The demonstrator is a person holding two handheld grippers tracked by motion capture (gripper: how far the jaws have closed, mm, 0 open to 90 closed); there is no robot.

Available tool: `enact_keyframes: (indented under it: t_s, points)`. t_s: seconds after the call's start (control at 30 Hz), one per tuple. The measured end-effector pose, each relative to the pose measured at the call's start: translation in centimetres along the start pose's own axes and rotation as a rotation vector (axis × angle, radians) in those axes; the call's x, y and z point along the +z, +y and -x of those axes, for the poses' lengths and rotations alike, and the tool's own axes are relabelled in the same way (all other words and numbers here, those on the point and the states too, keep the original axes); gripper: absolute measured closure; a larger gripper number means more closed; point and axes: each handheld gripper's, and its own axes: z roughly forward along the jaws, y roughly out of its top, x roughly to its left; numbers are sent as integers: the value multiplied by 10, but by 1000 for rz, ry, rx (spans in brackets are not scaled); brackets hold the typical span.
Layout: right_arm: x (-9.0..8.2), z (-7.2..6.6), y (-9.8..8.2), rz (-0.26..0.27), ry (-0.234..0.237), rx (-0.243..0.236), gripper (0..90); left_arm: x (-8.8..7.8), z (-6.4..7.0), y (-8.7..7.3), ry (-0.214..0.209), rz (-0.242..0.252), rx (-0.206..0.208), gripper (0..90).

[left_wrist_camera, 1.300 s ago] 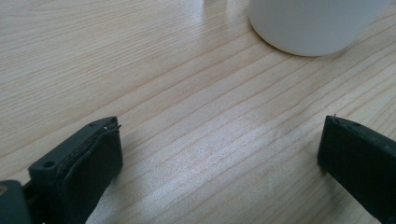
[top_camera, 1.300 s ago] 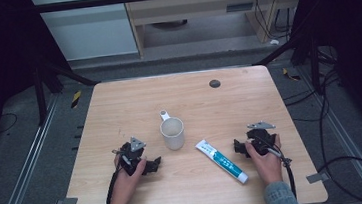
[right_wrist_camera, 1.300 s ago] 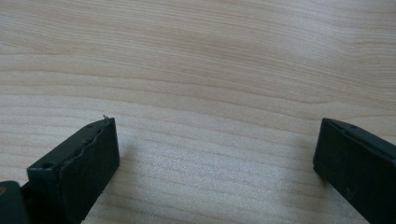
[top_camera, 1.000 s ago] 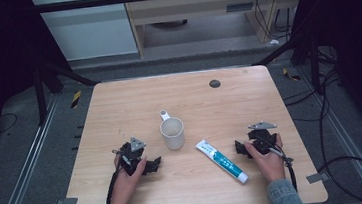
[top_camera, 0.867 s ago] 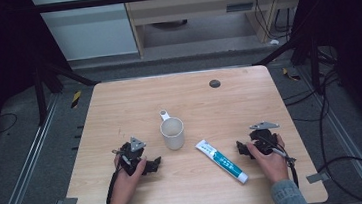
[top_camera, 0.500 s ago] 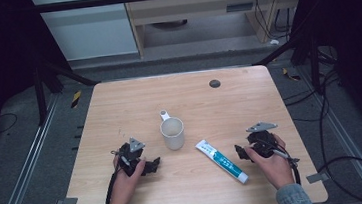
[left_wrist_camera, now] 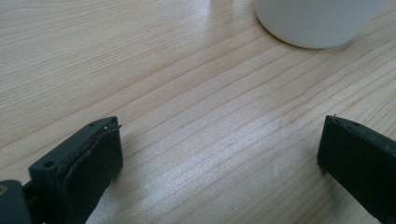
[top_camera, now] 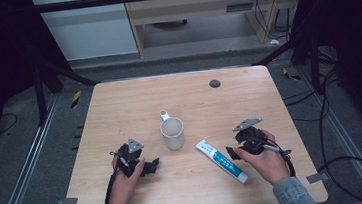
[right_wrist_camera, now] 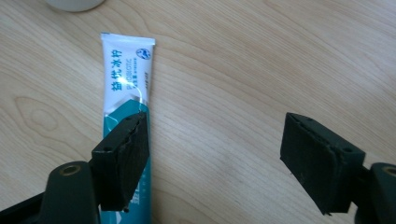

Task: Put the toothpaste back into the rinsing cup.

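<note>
Both tongs are sitting released. White-and-teal soft plastic toothpaste tube [right_wrist_camera: 126, 88] is lying flat on the wooden tabletop [top_camera: 119, 108], partly under right tongs [right_wrist_camera: 229, 158], off-centre. Probably light, squashy, slick: pinch across mid-body. White ceramic mug [top_camera: 172, 133] is standing just ahead of left tongs [left_wrist_camera: 219, 158].

A wooden table [top_camera: 119, 108] bears a small dark disc [top_camera: 214, 83], perhaps a grommet.

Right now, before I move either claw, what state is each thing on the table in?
Mug: upright, handle toward the far side, looks empty, untouched.
Toothpaste tube: lying flat, apart from the mug, ungripped.
Left claw: open, nothing between the jaws, low over bare table.
Right claw: open, one jaw over the tube, not closed on it.
</note>
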Motion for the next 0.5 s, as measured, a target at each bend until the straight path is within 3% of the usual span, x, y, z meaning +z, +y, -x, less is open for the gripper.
enact_keyframes:
  t_s: [0.1, 0.5]
  points:
    - [1, -4, 6, -11, 8, -30, 266, 0, 0, 0, 0, 0, 0, 0]
    - [4, -15, 19, -42, 66, -20, 258, 0, 0, 0, 0, 0, 0, 0]
